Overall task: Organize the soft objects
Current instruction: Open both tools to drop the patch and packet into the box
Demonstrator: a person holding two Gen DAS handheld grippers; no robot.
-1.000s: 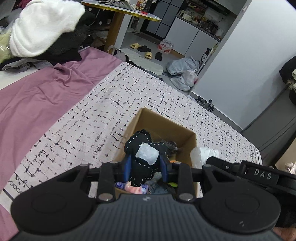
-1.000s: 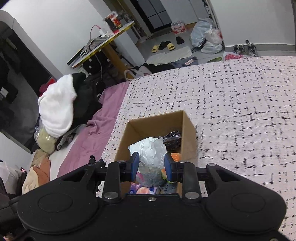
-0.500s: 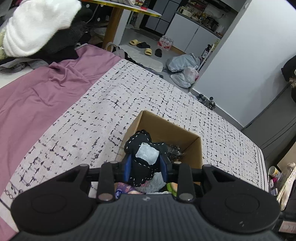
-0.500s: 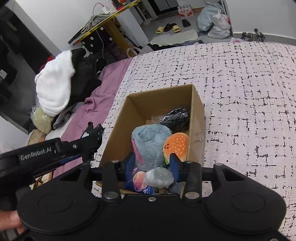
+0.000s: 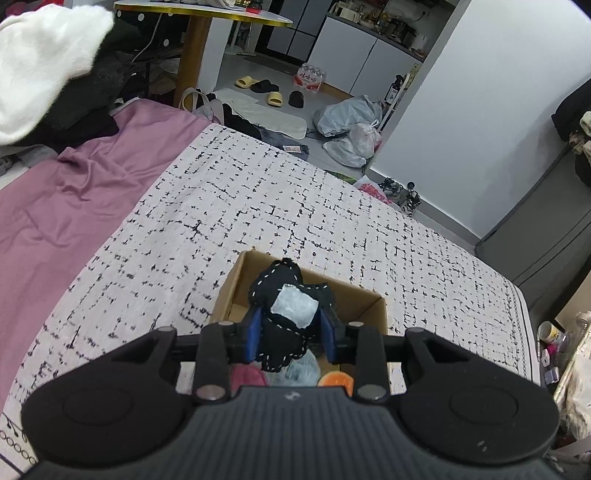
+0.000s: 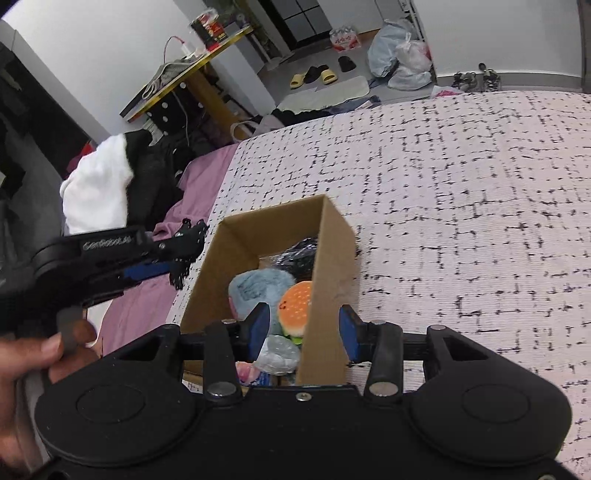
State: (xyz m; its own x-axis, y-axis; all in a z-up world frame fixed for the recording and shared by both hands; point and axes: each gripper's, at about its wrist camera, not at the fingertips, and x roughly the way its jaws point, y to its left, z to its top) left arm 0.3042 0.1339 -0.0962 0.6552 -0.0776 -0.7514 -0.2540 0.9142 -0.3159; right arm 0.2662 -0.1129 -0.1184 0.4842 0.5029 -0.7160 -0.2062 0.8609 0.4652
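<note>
A cardboard box (image 6: 332,251) stands on the black-and-white checked bedspread (image 6: 461,192) and holds a blue fluffy toy (image 6: 255,291), a burger plush (image 6: 297,308), a black bagged item (image 6: 299,254) and a clear plastic bag (image 6: 277,354). My left gripper (image 5: 290,334) is shut on a black stitched plush with a grey patch (image 5: 286,314), held above the box (image 5: 369,314). My right gripper (image 6: 304,334) is open and empty, its fingers either side of the box's right wall. The left gripper also shows in the right wrist view (image 6: 181,258), left of the box.
A purple sheet (image 5: 66,199) covers the bed's left part, with a white and black clothes pile (image 5: 44,66) beyond. A yellow-edged table (image 5: 207,14), slippers (image 5: 258,86) and plastic bags (image 5: 351,125) lie past the bed's end.
My right gripper let the plastic-bagged item go into the box, opened wide and shifted right over the box wall. My left gripper kept the black plush above the box.
</note>
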